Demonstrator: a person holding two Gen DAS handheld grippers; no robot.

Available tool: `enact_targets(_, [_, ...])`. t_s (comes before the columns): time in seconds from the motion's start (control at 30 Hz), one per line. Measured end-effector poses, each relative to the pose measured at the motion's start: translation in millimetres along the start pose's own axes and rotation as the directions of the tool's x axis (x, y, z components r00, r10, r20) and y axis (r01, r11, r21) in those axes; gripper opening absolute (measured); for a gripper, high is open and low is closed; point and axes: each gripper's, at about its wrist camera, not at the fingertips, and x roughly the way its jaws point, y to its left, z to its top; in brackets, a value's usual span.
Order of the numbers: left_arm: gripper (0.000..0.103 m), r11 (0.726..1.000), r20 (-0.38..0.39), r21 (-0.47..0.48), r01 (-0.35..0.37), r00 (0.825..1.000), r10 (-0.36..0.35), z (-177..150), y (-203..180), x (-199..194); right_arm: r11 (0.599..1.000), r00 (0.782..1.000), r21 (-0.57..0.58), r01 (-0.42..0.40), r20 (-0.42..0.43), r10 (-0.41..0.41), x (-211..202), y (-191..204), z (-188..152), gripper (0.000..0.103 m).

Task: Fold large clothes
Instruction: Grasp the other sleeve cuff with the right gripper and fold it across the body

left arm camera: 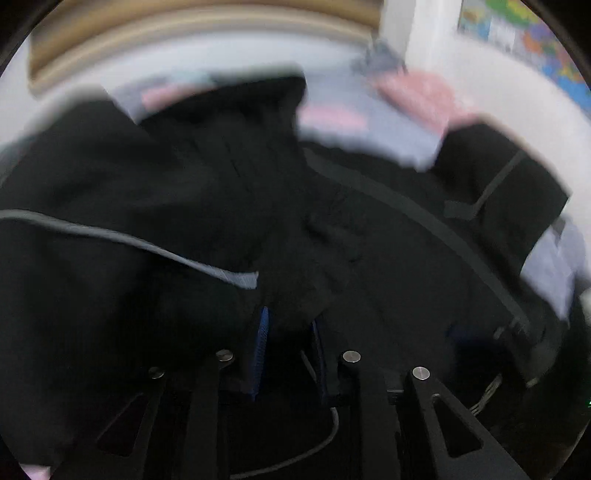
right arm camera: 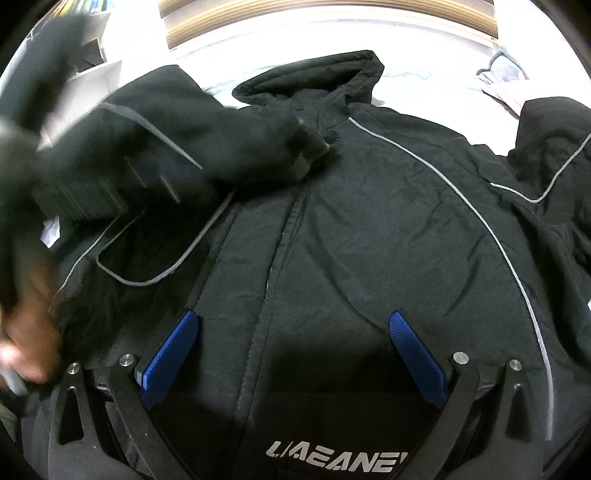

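Mostly blur hides the left gripper (left arm camera: 290, 332); jacket (right arm camera: 369, 240) sharp.

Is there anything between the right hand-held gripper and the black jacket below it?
Nothing visible. The right hand-held gripper is open directly over the black jacket, and only jacket fabric shows between its blue pads.

Home bedroom: a wooden headboard (right arm camera: 332, 22) is bordering a white-sheeted bed (right arm camera: 424, 88), with a colourful wall poster (left arm camera: 524, 33) hanging nearby.
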Motion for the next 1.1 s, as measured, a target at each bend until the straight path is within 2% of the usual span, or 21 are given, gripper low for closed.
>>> enact_targets(0.03, [0.026,1.0,0.002,0.007,-0.006,1.0,0.006,-1.8,-4.6,1.3,1.0,1.0,0.001,-0.002,0.0,0.002,0.0,-0.3,0.1,0.103])
enact_targets(0.07, [0.035,1.0,0.005,0.003,0.015,1.0,-0.016,0.6,-4.0,-1.6,1.0,1.0,0.002,-0.002,-0.001,0.002,0.1,-0.1,0.3,0.103])
enact_targets(0.1, [0.044,0.998,-0.004,-0.016,0.063,0.998,-0.063,4.4,-3.5,-3.7,1.0,1.0,0.002,-0.002,-0.002,0.002,0.0,0.0,0.4,0.103])
enact_targets(0.13, [0.058,0.989,-0.015,-0.057,0.14,0.99,-0.141,7.5,-0.7,-8.2,1.0,1.0,0.002,0.001,-0.003,-0.001,-0.2,0.2,0.9,0.103])
enact_targets(0.17, [0.059,0.976,-0.011,-0.091,0.195,0.98,-0.197,11.4,4.1,-14.2,1.0,1.0,0.003,0.006,-0.004,-0.006,-0.5,0.5,0.6,0.103])
enact_targets(0.23, [0.06,0.959,0.017,-0.124,0.256,0.966,-0.256,10.1,9.6,-27.3,1.0,1.0,0.008,0.016,-0.015,-0.016,-3.3,0.2,0.1,0.103])
enact_targets(0.37, [0.063,0.944,0.106,-0.11,0.31,0.948,-0.299,11.4,6.3,-76.8,0.999,1.0,0.038,-0.009,-0.025,0.01,-23.4,-8.2,0.7,0.103])
enact_targets(0.5, [0.064,0.935,0.17,-0.097,0.342,0.931,-0.323,-3.2,12.9,-120.6,0.995,0.999,0.096,-0.023,-0.029,0.026,-40.3,-24.4,24.0,0.103])
enact_targets(0.57, [0.065,0.949,0.198,-0.078,0.305,0.938,-0.285,-8.3,15.7,-136.5,0.99,0.998,0.127,-0.053,-0.019,0.056,-40.4,-30.7,48.9,0.103])
enact_targets(0.67, [0.065,0.977,0.23,-0.069,0.202,0.956,-0.181,-15.7,23.4,-157.5,0.99,0.997,0.129,-0.054,-0.043,0.06,-21.8,-28.0,82.3,0.103])
enact_targets(0.73, [0.065,0.985,0.232,-0.097,0.145,0.965,-0.119,-19.3,33.8,-165.1,0.991,0.996,0.118,-0.063,-0.057,0.07,-4.5,-22.4,96.6,0.103])
enact_targets(0.8, [0.065,0.982,0.233,-0.14,0.125,0.968,-0.09,-21.8,48.8,-168.1,0.985,0.993,0.155,-0.071,-0.081,0.084,16.0,-22.2,106.0,0.102])
enact_targets(0.9, [0.065,0.975,0.243,-0.2,0.095,0.969,-0.044,-27.2,72.8,-171.0,0.947,0.985,0.301,-0.112,-0.092,0.146,45.3,-33.6,110.8,0.09])
enact_targets(0.93, [0.065,0.973,0.242,-0.219,0.075,0.97,-0.02,-28.2,79.0,-169.4,0.934,0.98,0.332,-0.133,-0.099,0.175,52.9,-36.1,110.5,0.078])
enact_targets(0.97, [0.065,0.968,0.235,-0.249,0.044,0.972,0.017,-28.7,87.9,-168.2,0.922,0.97,0.354,-0.159,-0.116,0.212,62.3,-37.1,109.6,0.055])
enact_targets(1.0, [0.065,0.96,0.23,-0.28,0.023,0.972,0.044,-29.4,97.1,-167.6,0.912,0.954,0.364,-0.191,-0.149,0.259,73.3,-35.1,109.5,0.049])
enact_targets(1.03, [0.065,0.953,0.23,-0.303,0.014,0.971,0.059,-30.2,102.8,-165.7,0.917,0.954,0.35,-0.193,-0.153,0.259,74.0,-32.6,109.4,0.044])
enact_targets(1.1, [0.064,0.932,0.231,-0.362,0.003,0.969,0.086,-30.1,117.9,-161.7,0.947,0.968,0.269,-0.178,-0.125,0.218,59.3,-25.9,115.5,0.037])
